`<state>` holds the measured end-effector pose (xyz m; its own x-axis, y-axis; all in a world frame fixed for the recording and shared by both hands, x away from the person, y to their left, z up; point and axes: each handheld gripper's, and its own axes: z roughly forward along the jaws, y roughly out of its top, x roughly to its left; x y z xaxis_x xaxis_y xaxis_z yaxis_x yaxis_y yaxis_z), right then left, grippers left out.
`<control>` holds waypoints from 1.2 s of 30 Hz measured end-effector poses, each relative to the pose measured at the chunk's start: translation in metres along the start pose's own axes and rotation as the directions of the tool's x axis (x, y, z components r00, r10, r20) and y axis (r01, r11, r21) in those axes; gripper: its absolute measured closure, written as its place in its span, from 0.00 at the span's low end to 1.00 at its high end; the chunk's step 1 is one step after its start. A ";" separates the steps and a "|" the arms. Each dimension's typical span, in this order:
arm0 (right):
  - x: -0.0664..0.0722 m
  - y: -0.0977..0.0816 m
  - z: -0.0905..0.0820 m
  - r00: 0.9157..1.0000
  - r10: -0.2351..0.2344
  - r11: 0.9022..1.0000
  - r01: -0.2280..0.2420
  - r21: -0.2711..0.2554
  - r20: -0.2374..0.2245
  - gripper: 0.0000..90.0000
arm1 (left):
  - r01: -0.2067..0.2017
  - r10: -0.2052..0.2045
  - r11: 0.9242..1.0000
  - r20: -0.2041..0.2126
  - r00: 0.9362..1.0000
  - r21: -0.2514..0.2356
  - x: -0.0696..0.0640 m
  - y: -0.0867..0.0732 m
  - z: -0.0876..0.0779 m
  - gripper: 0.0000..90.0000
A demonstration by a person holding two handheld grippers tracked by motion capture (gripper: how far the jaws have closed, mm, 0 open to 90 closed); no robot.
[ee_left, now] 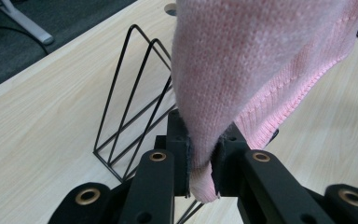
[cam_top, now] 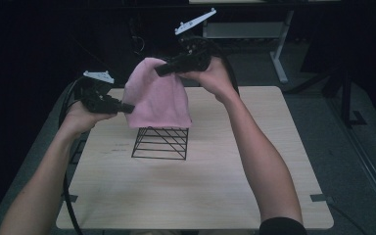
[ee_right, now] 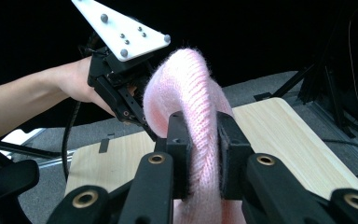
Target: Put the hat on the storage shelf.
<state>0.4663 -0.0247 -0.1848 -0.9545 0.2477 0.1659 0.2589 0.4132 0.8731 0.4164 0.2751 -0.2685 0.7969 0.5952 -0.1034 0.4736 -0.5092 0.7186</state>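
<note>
I'm seeing the wire rack (cam_top: pixel 160 143) standing mid-table (cam_top: pixel 235 191), with bare wood open all around it. The pink knit cloth (cam_top: pixel 159 95) is hanging stretched in the air above the rack, its lower hem reaching the rack's top. My left gripper (cam_top: pixel 127 108) is pinching its lower corner; my right gripper (cam_top: pixel 161 70) is clamping its upper edge.

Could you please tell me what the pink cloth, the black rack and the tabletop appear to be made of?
Pink cloth: soft knitted yarn, likely wool or acrylic; ribbed stitches and fuzzy surface show.
Black rack: thin wire, probably coated metal with a dark finish.
Tabletop: pale wood or wood-look laminate, matte, with visible grain lines.
</note>
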 end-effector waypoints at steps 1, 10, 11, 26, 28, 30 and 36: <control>0.000 -0.001 0.000 1.000 0.007 1.000 -0.007 0.001 -0.003 0.86 | 0.005 -0.005 1.000 0.003 1.000 0.001 0.000 -0.001 0.000 0.88; 0.004 -0.009 0.008 1.000 0.000 1.000 0.001 0.021 -0.022 0.86 | 0.018 -0.018 1.000 0.007 1.000 0.007 0.000 -0.014 0.002 0.88; 0.006 -0.009 0.009 1.000 0.004 1.000 -0.003 0.021 -0.028 0.86 | 0.017 -0.017 1.000 0.007 1.000 0.007 0.000 -0.015 0.002 0.88; 0.011 -0.020 0.020 0.999 -0.005 0.999 0.006 0.038 -0.050 0.86 | 0.007 -0.007 1.000 0.012 1.000 0.031 0.002 -0.028 0.006 0.89; 0.010 -0.022 0.021 0.999 -0.004 0.999 0.007 0.042 -0.053 0.85 | 0.011 -0.011 0.999 0.013 1.000 0.033 0.002 -0.031 0.007 0.89; 0.011 -0.023 0.022 0.998 0.005 0.999 -0.002 0.044 -0.056 0.85 | 0.015 -0.015 0.999 0.014 1.000 0.036 0.002 -0.033 0.009 0.90; 0.011 -0.029 0.025 0.998 0.007 0.998 -0.003 0.066 -0.057 0.85 | 0.002 -0.003 0.998 0.011 1.000 0.057 0.001 -0.037 0.013 0.90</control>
<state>0.4523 -0.0125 -0.2202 -0.9596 0.2002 0.1977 0.2710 0.4692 0.8405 0.4048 0.2863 -0.3042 0.7996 0.5897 -0.1131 0.4959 -0.5423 0.6782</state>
